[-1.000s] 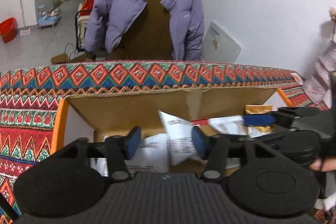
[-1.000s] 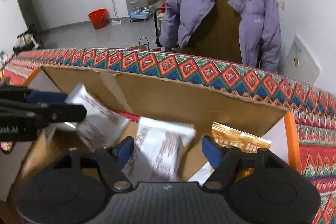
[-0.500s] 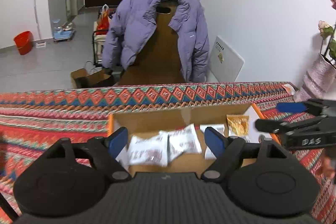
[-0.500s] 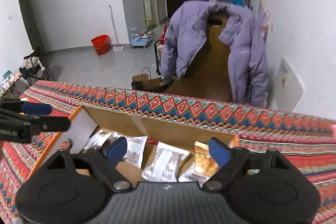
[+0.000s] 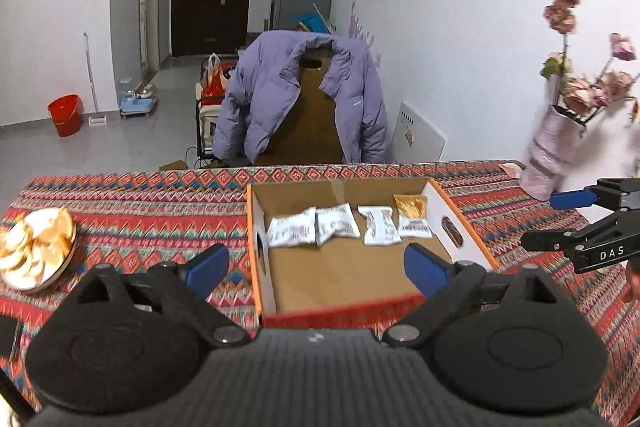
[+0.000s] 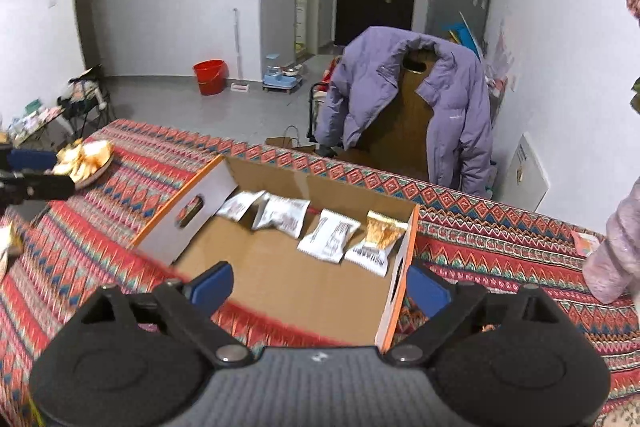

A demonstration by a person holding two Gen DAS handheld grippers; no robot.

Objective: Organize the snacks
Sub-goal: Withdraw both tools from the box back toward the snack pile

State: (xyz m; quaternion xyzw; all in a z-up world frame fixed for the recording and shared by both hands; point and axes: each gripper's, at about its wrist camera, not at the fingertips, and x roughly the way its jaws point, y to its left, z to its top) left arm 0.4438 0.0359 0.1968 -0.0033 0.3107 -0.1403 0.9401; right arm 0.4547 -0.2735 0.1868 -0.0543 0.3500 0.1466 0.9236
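Both tongs are lifted above the table, jaws spread wide, nothing pinched. The left gripper (image 5: 316, 269) looks down over the near edge of the shallow brown cardboard tray box with orange rim (image 5: 256, 227); the right gripper (image 6: 320, 285) sits over the box's near right corner. Four snack packets lie in a row along the far wall of the box, row axis running left to right: three white printed foil packets (image 5: 292, 231) (image 5: 337, 224) (image 5: 379, 225) and a gold-topped packet (image 5: 412, 215) at the right end. Each packet's long axis points roughly near-to-far, so jaws spread left-right would close across the short side. More loose snacks, gold and white wrapped pieces, are heaped on a round plate (image 5: 56, 269) on the red patterned tablecloth (image 5: 152, 211), well apart to the left of the box. Judgement: if more need boxing, the plate is the source and the left gripper is clearly nearer; the right one is nearer the gold packet. The near half of the box floor is bare, leaving room for another row.
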